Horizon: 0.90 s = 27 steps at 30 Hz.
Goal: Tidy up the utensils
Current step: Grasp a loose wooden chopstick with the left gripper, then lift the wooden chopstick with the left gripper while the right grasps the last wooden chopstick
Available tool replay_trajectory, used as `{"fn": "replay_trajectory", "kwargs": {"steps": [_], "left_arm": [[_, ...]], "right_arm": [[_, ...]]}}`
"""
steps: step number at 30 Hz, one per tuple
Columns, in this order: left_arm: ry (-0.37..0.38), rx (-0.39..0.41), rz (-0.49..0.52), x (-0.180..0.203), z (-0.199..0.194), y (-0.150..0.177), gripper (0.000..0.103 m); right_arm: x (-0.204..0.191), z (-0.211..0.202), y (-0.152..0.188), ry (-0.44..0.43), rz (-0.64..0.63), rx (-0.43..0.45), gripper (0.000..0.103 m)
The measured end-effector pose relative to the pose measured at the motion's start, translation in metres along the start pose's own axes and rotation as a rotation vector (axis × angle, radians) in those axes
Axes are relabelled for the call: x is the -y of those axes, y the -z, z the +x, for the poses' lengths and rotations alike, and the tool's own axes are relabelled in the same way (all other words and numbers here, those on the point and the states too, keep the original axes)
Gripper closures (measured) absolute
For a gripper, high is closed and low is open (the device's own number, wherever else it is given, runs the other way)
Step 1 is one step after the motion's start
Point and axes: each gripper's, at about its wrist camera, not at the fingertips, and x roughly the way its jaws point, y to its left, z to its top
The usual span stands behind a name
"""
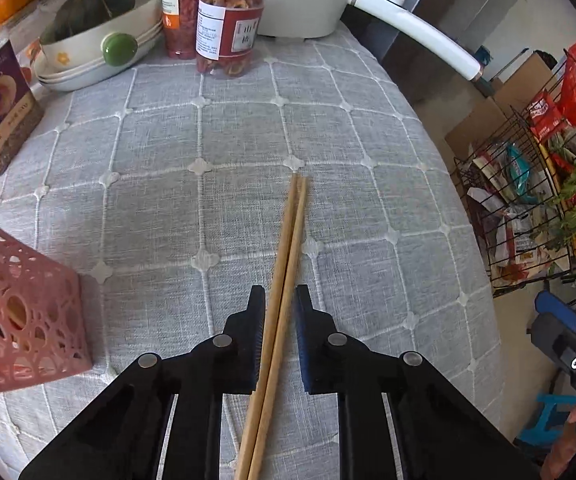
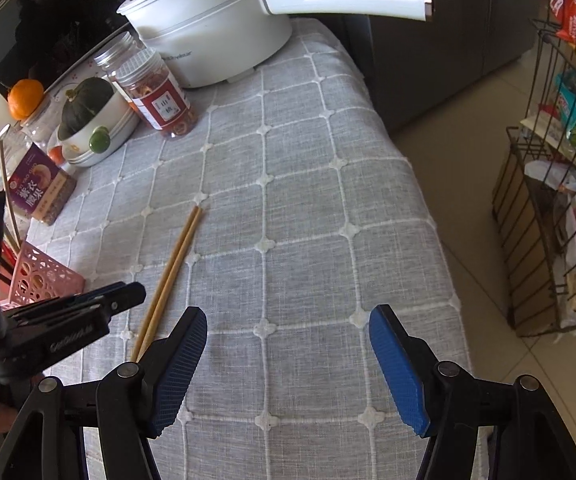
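Here the grey linen-weave tablecloth [image 1: 223, 208], stitched in a white grid with small clover knots, covers the whole table; it looks soft and slightly grippy, so thin sticks should lie flat on it without rolling.

At its far end stands a white electric pot [image 2: 211, 36] with a long smooth handle, well apart from the work. Nearer, on the left, a pink plastic utensil holder [image 1: 23, 320] with a pierced lattice wall stands upright, a few sticks already showing through its holes.

The left gripper [image 1: 279, 320] has its jaws spread only a little, one black-and-blue ribbed pad on either side of the pair of wooden chopsticks [image 1: 283, 280]. The gap beside each pad is visible, so I judge they straddle the pair rather than pinch it. The chopsticks lie side by side and touching on the cloth, their long axis running almost straight ahead along the fingers, tips pointing away; they are slim, pale, smooth and round-tipped.

The right gripper [image 2: 288, 364] hangs over bare cloth with its jaws wide apart, the chopsticks off to its left. The left one is plainly nearer, and the holder lies to its left, so the coming move probably needs only a squeeze and a lift toward that side.
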Motion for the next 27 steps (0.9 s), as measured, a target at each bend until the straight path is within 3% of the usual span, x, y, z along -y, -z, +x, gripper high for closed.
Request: {"fn": "replay_trajectory", "kwargs": {"steps": [4,15,20,27], "left_arm": [[-0.018,-0.027,0.007,0.001,0.018,-0.014,0.096],[-0.134,-0.084,0.101,0.017,0.039,-0.024,0.095],[-0.154,-0.045,0.114,0.022,0.034,-0.020,0.096],[-0.094,0.071,0.163,0.028,-0.027,0.003,0.096]], "right_arm": [[0.004,0.004,-0.004,-0.005,0.004,-0.008,0.031],[0.005,0.011,-0.009,-0.001,0.013,-0.017,0.031],[0.004,0.013,-0.008,-0.001,0.011,-0.024,0.031],[-0.003,0.009,-0.007,-0.006,0.006,-0.013,0.031]]}}
